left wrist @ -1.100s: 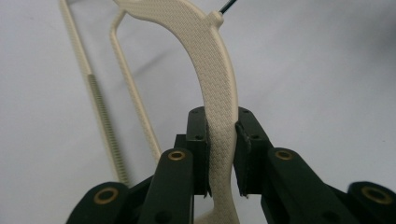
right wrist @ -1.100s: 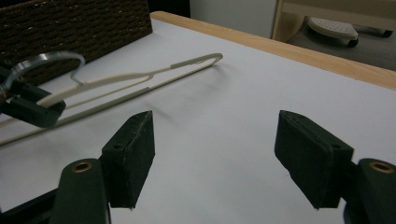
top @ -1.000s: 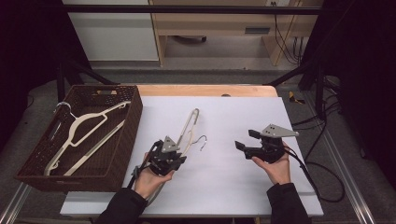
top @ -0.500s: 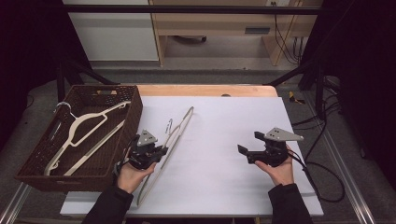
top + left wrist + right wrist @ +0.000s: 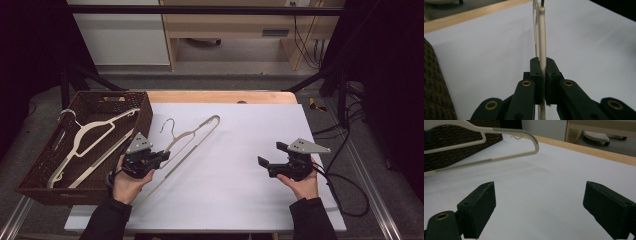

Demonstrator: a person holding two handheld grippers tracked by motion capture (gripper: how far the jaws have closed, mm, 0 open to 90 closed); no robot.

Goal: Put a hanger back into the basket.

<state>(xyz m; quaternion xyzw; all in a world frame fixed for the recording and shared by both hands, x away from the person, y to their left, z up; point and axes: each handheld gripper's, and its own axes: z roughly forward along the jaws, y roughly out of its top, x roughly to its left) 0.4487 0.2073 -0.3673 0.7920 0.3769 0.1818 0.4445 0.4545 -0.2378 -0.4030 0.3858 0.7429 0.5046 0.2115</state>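
The left gripper (image 5: 161,157) is clamped on the bar of a cream hanger (image 5: 192,134) (jaws pressed flat against it in the left gripper view), which stretches toward one o'clock over the white table (image 5: 240,200). At its nine o'clock stands a wicker basket (image 5: 142,117) holding another hanger (image 5: 87,140). At three o'clock, well apart, the right gripper (image 5: 270,155) hovers with jaws spread wide, gripping nothing.

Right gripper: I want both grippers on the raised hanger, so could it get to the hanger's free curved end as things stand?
Probably yes. The right gripper is open, and bare white table lies between it and the hanger that the left gripper holds.
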